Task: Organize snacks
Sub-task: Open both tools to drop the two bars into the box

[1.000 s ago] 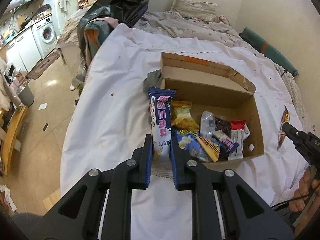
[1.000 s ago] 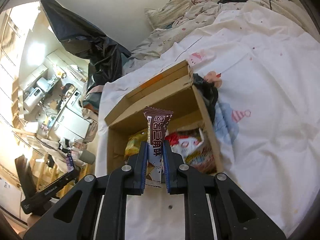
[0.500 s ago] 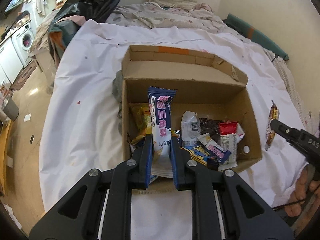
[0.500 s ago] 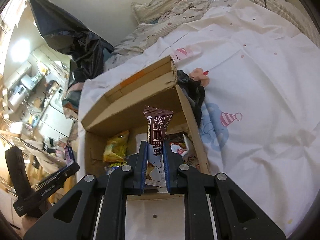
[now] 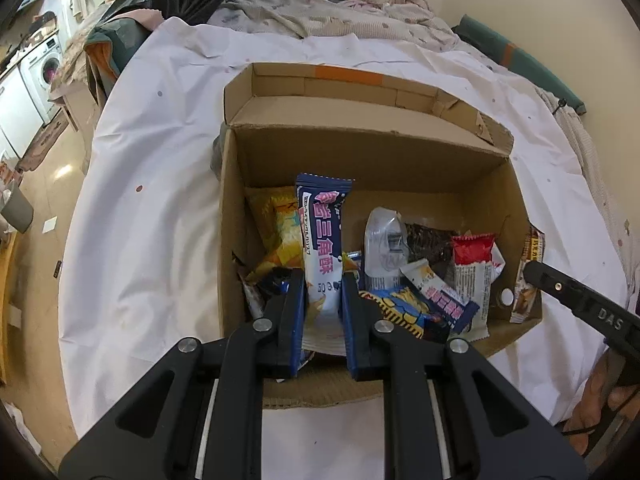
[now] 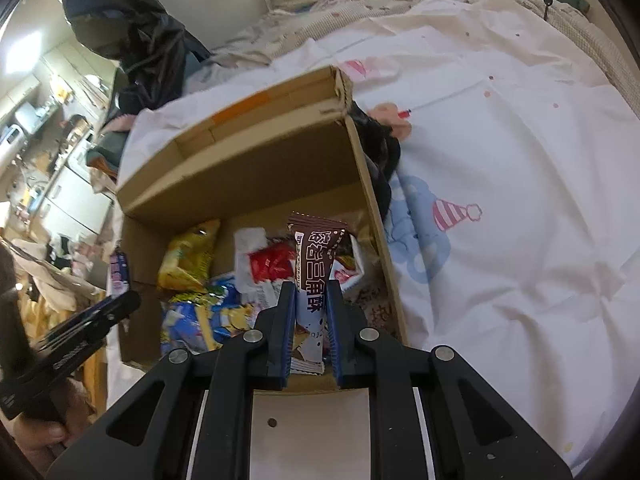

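A: Left wrist view first. We see the left gripper (image 5: 323,292) pinched tight on the blue snack bar (image 5: 323,236), its jaws nearly together with only the wrapper between them. The bar's long axis runs toward 12 o'clock, straight out along the fingers, and its free end stands over the open cardboard box (image 5: 360,148).

B: Where does the box lie from that gripper?

A: Directly ahead and below, from 12 to 2 o'clock. The bar hangs over the box's left part, beside the yellow packet (image 5: 280,232) at 11 o'clock. At 3 o'clock we also see the tip of the other gripper at the box's right wall.

B: And the right wrist view?

A: The right gripper (image 6: 311,300) is likewise closed to a narrow gap, clamping the brown snack bar (image 6: 316,256). Its long axis also points to 12 o'clock, over the box's right part, just inside the right wall. The red packet (image 6: 272,264) lies at 11 o'clock, already in the box.

B: Which hand is nearer the drop?

A: We judge them about equal: both bars are over the box interior, 1 per hand, neither yet released. The coming move, as we read it, turns on lowering each bar along its own axis and then parting the jaws.
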`<action>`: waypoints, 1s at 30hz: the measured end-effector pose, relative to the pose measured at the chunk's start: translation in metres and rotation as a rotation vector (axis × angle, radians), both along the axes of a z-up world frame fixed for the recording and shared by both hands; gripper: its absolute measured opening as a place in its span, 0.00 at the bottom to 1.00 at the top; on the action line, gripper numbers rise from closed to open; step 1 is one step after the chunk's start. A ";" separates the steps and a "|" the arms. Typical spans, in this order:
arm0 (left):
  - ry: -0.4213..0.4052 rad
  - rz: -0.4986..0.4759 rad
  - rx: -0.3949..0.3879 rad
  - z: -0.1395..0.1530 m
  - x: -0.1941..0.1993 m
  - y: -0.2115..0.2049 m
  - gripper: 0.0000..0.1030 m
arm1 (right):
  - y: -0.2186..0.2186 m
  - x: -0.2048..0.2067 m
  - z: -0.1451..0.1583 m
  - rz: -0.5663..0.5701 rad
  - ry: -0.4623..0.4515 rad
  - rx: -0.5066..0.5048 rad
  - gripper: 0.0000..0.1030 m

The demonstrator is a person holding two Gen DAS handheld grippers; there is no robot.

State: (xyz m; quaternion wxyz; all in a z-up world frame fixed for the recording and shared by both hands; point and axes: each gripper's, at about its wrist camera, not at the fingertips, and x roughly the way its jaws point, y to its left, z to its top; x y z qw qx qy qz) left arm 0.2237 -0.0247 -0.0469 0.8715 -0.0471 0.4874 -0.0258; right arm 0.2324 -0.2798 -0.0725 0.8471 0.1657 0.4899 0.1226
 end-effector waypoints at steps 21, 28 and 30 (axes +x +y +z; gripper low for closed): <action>-0.064 0.011 0.066 0.008 -0.011 -0.004 0.71 | -0.004 -0.003 0.003 -0.036 -0.005 0.039 0.82; -0.176 -0.022 0.054 0.029 -0.023 -0.006 0.85 | -0.009 -0.008 0.025 -0.046 -0.080 0.080 0.85; -0.214 -0.006 0.046 0.037 -0.028 -0.003 0.85 | -0.010 -0.012 0.033 -0.050 -0.101 0.093 0.89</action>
